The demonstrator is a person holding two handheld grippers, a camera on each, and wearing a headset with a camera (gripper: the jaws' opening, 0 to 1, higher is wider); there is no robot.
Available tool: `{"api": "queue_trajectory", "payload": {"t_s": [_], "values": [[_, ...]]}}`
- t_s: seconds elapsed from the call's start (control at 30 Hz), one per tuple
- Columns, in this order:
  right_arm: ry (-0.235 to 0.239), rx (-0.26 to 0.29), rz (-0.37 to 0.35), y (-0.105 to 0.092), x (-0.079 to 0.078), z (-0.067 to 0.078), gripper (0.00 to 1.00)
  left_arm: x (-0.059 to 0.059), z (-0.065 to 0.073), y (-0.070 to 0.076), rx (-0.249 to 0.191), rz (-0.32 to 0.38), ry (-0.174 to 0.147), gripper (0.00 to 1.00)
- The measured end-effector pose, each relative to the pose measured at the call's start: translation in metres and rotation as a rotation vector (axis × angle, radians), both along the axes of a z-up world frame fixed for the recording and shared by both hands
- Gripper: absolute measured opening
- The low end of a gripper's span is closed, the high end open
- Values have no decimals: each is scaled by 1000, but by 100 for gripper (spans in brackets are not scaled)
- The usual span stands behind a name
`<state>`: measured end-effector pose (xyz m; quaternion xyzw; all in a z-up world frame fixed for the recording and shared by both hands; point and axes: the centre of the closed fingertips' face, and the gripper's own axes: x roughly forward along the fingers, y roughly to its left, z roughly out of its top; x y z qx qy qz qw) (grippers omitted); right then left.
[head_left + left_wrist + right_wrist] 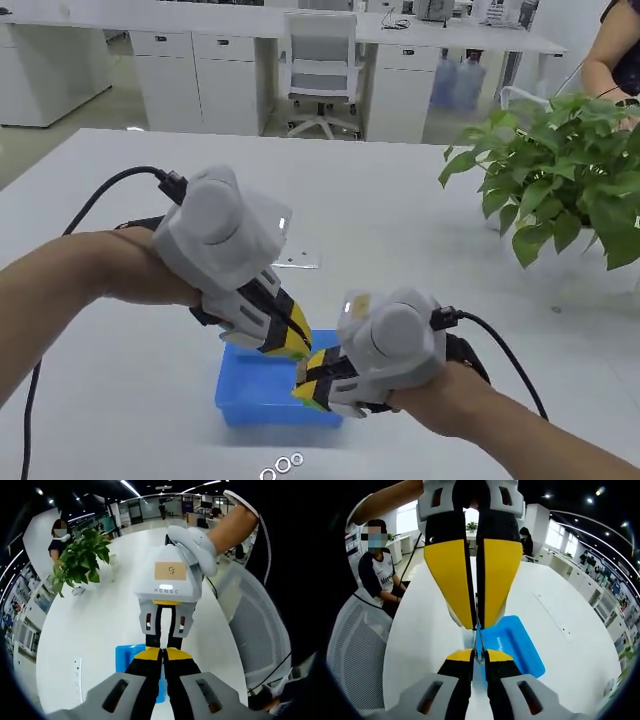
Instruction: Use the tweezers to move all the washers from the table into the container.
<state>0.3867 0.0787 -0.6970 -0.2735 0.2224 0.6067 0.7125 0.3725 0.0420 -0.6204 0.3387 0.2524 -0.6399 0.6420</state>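
Count: we log two grippers, the left gripper (296,350) and the right gripper (304,388). One pair of tweezers (477,639). One blue container (240,398), close to the near edge of the tabletop (400,230). Washers (283,465): we make out three, in a row at the near edge. One potted plant (560,170) by the right edge. Beyond the tabletop: one office chair (322,60), two water bottles (457,82).

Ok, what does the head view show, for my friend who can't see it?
The left gripper and right gripper, each held in a hand, are tip to tip above a blue container on a white table. A few washers lie near it, and a leafy plant stands at the right.
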Motion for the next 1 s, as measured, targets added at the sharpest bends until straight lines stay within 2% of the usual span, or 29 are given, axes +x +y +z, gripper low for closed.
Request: {"api": "queue_trajectory", "payload": {"t_s": [0.37,1.0], "values": [[-2,14,4,7,18,-1,10,18,-1,7,4,9,-16,5],[37,25,11,18,41,-28,10,44,-28,18,14,32,2,5]]}}
